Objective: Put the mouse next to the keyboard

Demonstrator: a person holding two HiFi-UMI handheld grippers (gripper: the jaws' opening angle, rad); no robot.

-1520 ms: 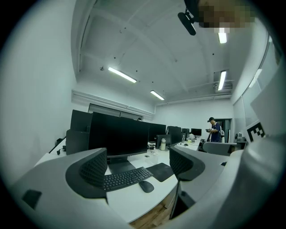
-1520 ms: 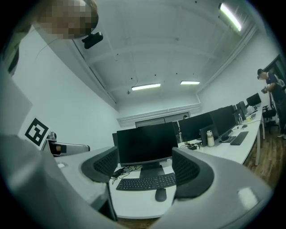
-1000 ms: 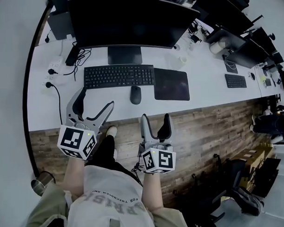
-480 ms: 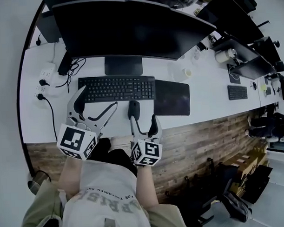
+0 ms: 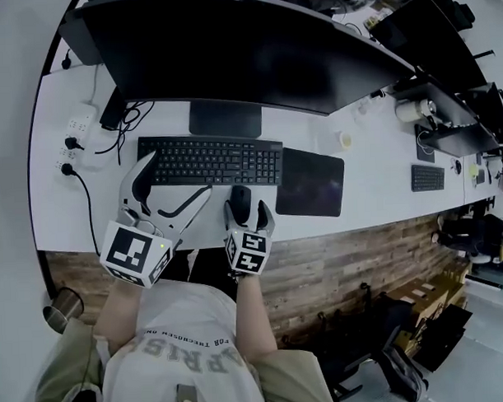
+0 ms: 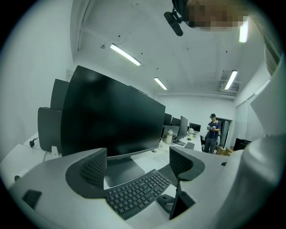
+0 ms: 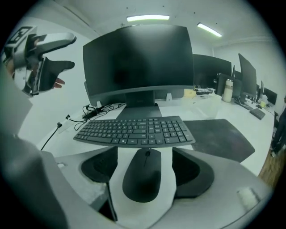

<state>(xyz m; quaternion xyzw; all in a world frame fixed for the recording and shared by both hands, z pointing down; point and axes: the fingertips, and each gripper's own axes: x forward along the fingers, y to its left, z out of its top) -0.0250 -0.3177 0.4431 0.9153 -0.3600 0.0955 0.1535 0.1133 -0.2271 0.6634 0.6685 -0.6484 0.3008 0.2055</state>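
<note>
Mouse point(image 7: 142, 176) between parted jaws of right gripper point(image 7: 145, 166), apparently untouched, near keyboard point(image 7: 134, 130); left gripper point(image 6: 138, 165) agape, empty; shirt print point(image 5: 191, 352) inverted, unclear.

The mouse point(image 5: 241, 198) lies just before the keyboard point(image 5: 209, 160), seemingly not touching; mat point(image 5: 310, 182) to the right, monitor point(image 5: 230, 57) behind.

Above the person's grey short-sleeved T-shirt point(image 5: 187, 355), printed with dark lettering across the chest, the left gripper point(image 5: 178, 175) and the right gripper point(image 5: 248, 206) are pale grey two-jaw tools with dark ribbed pads, each carrying a white cube point(image 5: 138, 253) of black square markers.
</note>
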